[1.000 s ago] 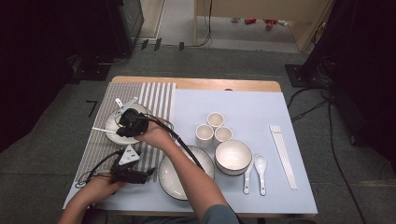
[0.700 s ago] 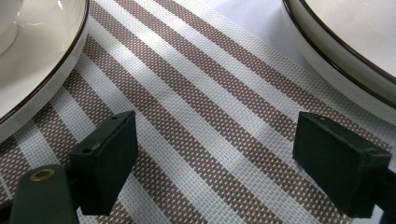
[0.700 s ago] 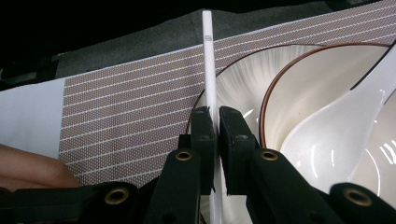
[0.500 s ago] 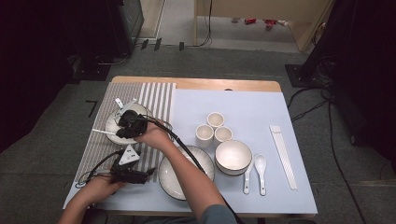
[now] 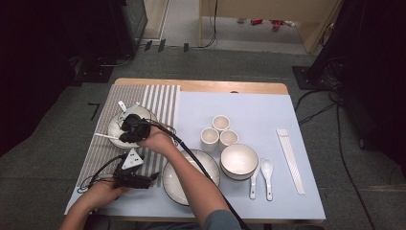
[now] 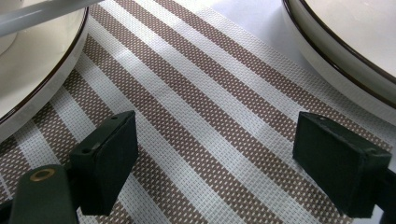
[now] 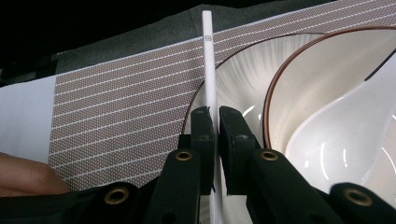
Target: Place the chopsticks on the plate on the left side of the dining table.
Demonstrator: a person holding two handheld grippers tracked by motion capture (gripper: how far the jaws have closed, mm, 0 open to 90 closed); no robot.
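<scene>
Barely any change from a second ago: right gripper [image 7: 214, 122] stays clamped on the chopstick [image 7: 208, 70] over the plate [image 5: 115, 128]; placing looks unfinished. Left gripper [image 6: 231, 154] rests wide apart on the mat [image 6: 210, 116].

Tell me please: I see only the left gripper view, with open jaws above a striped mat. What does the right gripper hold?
Observer: The right gripper is shut on a white chopstick.
Operator: Where on the table is it?
Observer: At the edge of the plate on the striped mat, at the table's left side.
Operator: Is something on that plate?
Observer: Yes, a bowl with a white spoon in it.
</scene>
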